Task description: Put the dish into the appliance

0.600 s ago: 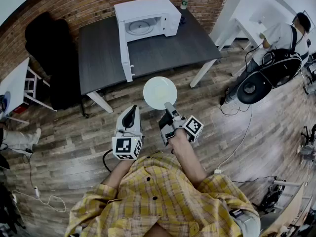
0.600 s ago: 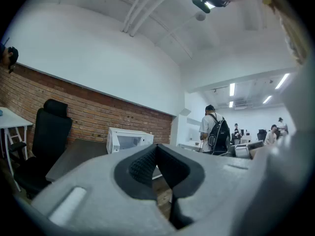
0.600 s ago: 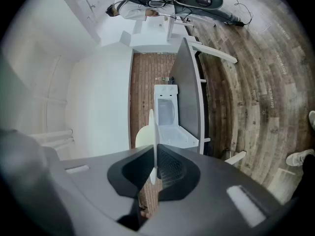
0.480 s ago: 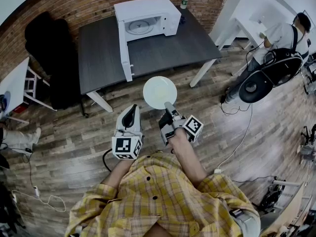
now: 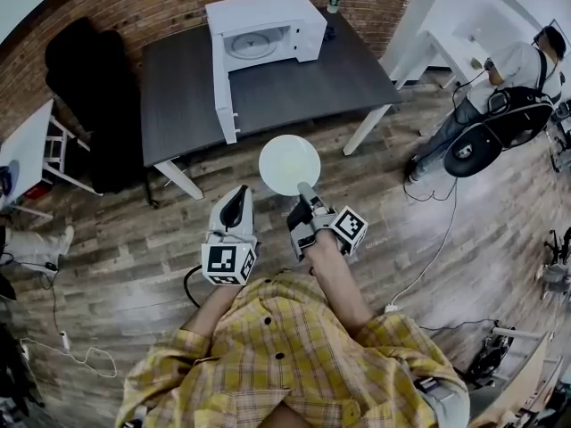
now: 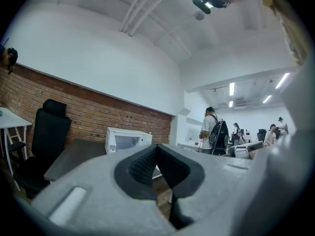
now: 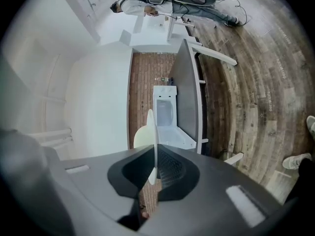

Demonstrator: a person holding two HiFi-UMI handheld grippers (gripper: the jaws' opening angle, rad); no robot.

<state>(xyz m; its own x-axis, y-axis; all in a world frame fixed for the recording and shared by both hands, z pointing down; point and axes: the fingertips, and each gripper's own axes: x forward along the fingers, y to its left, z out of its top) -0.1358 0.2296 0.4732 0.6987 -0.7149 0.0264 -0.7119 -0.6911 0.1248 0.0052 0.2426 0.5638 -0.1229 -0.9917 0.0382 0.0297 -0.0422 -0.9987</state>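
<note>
A pale round dish [image 5: 289, 165] hangs over the wood floor in front of the dark table [image 5: 294, 87], and my right gripper [image 5: 306, 200] is shut on its near rim. In the right gripper view the dish [image 7: 152, 146] shows edge-on between the jaws of that gripper [image 7: 153, 176]. The white microwave [image 5: 265, 30] stands at the back of the table with its door [image 5: 223, 87] swung wide open toward me. It shows small in the left gripper view as a microwave [image 6: 127, 140]. My left gripper [image 5: 235, 205] is shut and empty, level with the right one, to its left; [image 6: 158, 154].
A black office chair [image 5: 89, 96] stands left of the table. A bottle [image 5: 334, 0] sits behind the microwave. A person with a black backpack [image 5: 500, 119] stands at the white counter on the right. Cables lie on the floor at right and lower left.
The table and microwave sit slightly farther up in the head view. The person at the right has shifted a little. Both grippers and the dish hold nearly the same place.
</note>
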